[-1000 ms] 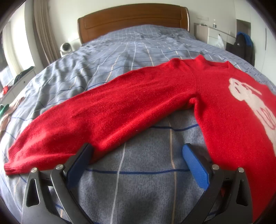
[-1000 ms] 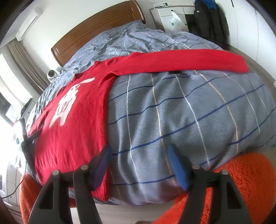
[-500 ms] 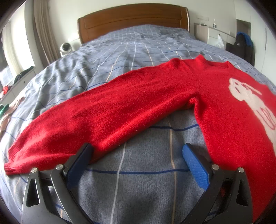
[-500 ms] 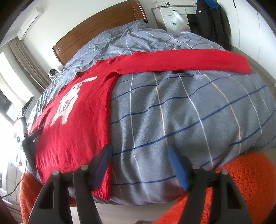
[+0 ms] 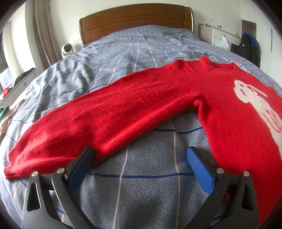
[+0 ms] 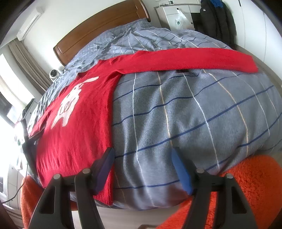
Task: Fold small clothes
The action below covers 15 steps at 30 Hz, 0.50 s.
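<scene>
Red sweater [image 5: 176, 98] lies flat, face up, on the bed [image 5: 137, 51], both sleeves spread out to the sides. White motif [image 5: 257, 104] on the chest.

Left view: left gripper [image 5: 139, 158] low over the blanket, fingers [image 5: 199, 169] wide apart, holding nothing. One sleeve [image 5: 98, 121] runs from the shoulder at 1 o'clock down to the cuff at 8 o'clock. Left finger tip sits at the sleeve's lower edge, touching or just beside it, can't tell which. Right finger just beside the sweater's side edge. Bare blanket between the fingers. Headboard [image 5: 135, 19] at 12, small white fan [image 5: 67, 48] at 10, dark jacket [image 5: 250, 47] at 2.

Right view: right gripper [image 6: 142, 165] at the foot edge of the bed, fingers [image 6: 181, 172] wide apart, empty. Left finger lies over the sweater's hem corner [image 6: 105, 190], right finger over plain blanket. Sweater body fills 9 to 10 o'clock, other sleeve [image 6: 193, 59] stretches across the top to 2 o'clock. Orange fuzzy rug [image 6: 238, 190] below the bed at 4 to 5 and 7. Air conditioner [image 6: 29, 24] at 10, white cabinet [image 6: 176, 15] at 1.
</scene>
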Motion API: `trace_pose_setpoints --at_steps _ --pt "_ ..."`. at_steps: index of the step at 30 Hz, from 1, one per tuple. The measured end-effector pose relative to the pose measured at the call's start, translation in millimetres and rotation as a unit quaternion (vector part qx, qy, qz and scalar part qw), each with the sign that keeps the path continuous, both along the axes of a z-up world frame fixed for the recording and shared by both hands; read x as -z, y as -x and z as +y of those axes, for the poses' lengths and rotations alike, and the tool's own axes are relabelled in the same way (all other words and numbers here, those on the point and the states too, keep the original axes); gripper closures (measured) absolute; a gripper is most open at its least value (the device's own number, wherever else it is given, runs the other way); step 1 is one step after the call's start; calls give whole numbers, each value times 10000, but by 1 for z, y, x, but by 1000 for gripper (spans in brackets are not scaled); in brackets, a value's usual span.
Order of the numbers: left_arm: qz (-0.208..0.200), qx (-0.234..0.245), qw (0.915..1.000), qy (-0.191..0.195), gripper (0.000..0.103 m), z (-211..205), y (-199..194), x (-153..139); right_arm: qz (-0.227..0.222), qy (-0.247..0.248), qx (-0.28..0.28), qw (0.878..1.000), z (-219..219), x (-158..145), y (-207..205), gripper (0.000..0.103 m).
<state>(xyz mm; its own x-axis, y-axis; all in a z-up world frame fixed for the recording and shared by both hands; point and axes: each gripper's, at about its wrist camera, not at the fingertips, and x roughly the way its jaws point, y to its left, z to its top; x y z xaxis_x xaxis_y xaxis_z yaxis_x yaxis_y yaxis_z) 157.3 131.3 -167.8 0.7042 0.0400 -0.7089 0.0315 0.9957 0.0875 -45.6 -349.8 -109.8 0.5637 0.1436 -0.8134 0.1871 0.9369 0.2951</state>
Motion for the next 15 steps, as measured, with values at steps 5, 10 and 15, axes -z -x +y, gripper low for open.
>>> trace_pose_setpoints --at_steps 5,10,15 --pt "0 -1 10000 -1 0 0 0 0 25 3 4 10000 0 2 0 36" --pt "-1 -1 10000 0 0 0 0 0 39 1 -12 10000 0 3 -1 36" --pt "0 -1 10000 -1 0 0 -1 0 49 15 -29 10000 1 4 -1 36"
